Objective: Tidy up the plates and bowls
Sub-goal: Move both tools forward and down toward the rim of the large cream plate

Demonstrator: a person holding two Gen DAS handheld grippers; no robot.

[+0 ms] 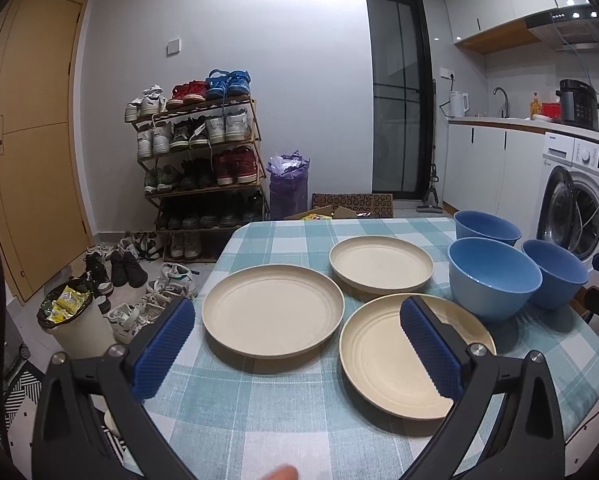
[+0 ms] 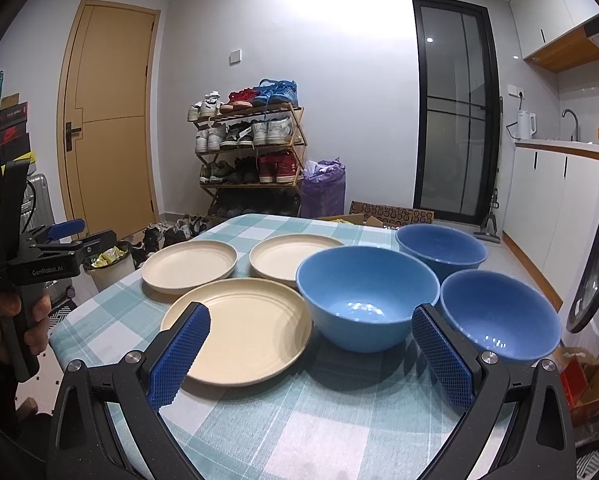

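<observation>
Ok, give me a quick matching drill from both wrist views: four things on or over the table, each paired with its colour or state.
Things:
1. nearest plate
2. largest bowl
3. tablecloth
4. right hand-held gripper

States:
A. checked teal and white
B. blue, empty, upright
C. open, holding nothing
D. cream, lying flat, unstacked

Pairs: 1-D, 2-B, 3-A, 4-C

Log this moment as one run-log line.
left gripper: open, empty | right gripper: open, empty | plates: three, unstacked | bowls: three, unstacked
</observation>
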